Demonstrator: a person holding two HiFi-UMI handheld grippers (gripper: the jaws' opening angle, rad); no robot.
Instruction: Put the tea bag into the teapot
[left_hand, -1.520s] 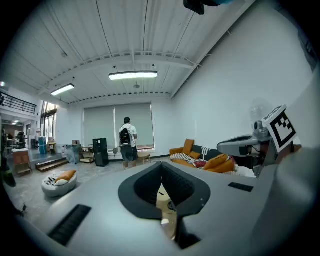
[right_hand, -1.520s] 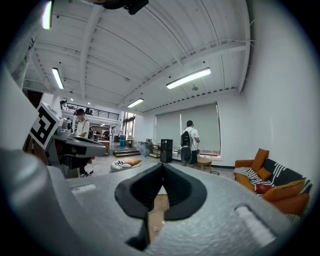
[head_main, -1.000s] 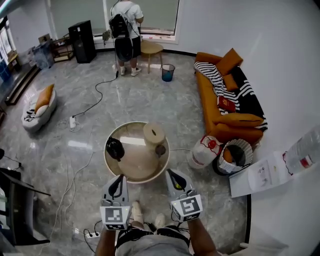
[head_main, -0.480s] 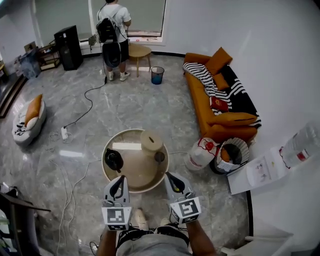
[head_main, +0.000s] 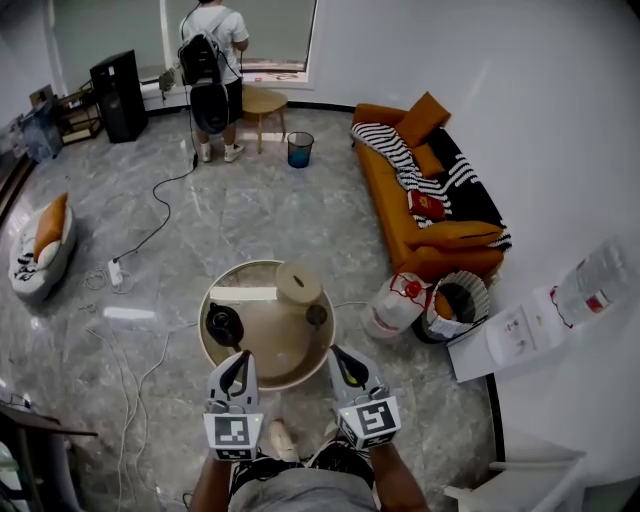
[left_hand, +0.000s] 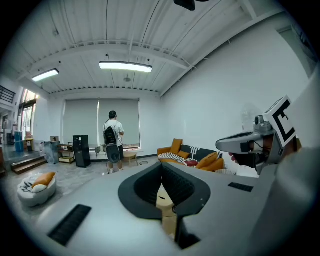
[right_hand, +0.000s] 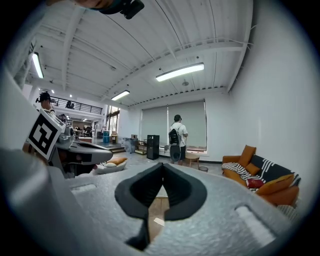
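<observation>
A round wooden table (head_main: 262, 368) stands just ahead of me. On its left side sits the black teapot (head_main: 224, 325). A pale wooden canister (head_main: 299, 283) stands at the far edge, with a small dark object (head_main: 318, 315) beside it. I cannot make out the tea bag in the head view. My left gripper (head_main: 240, 358) (left_hand: 161, 166) and right gripper (head_main: 342, 354) (right_hand: 162, 166) hover over the table's near edge, side by side. Both are shut with nothing between their jaws. In the right gripper view, a small pale piece (right_hand: 159, 221) shows on the tabletop through the gap under the jaws.
An orange sofa (head_main: 430, 200) with a striped blanket lines the right wall. A white bag (head_main: 395, 302) and a basket (head_main: 458, 308) sit on the floor right of the table. Cables (head_main: 140, 370) trail on the left floor. A person (head_main: 210, 75) stands far off at the window.
The table has come nearer and sits lower in the head view. Both gripper tips, earlier at its near rim, now reach over the tabletop. Both grippers stay shut.
</observation>
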